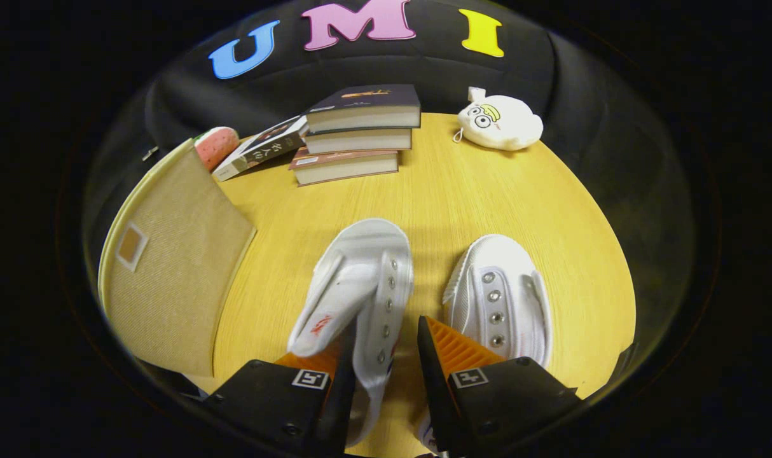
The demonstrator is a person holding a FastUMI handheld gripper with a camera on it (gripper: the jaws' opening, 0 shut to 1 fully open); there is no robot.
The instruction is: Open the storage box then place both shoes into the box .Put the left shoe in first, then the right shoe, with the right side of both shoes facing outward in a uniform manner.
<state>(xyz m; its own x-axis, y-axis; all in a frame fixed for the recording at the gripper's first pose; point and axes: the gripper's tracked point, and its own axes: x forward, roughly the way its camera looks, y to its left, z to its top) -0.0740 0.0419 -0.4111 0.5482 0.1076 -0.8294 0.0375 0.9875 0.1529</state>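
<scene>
Gripper (386, 356) half open, straddling left shoe's (360, 286) eyelet wall, not yet clamped; long axis toward 12 o'clock; right shoe (503, 299) at 1 o'clock; storage box (170, 261) at 10 o'clock.

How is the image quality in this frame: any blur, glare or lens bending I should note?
Gripper view: strong fisheye bending curves the table edge and the storage box; the books and both shoes look sharp; light is even, with no harsh glare; the open gripper straddles the side wall of the left-hand shoe, its fingers slightly soft.
</scene>
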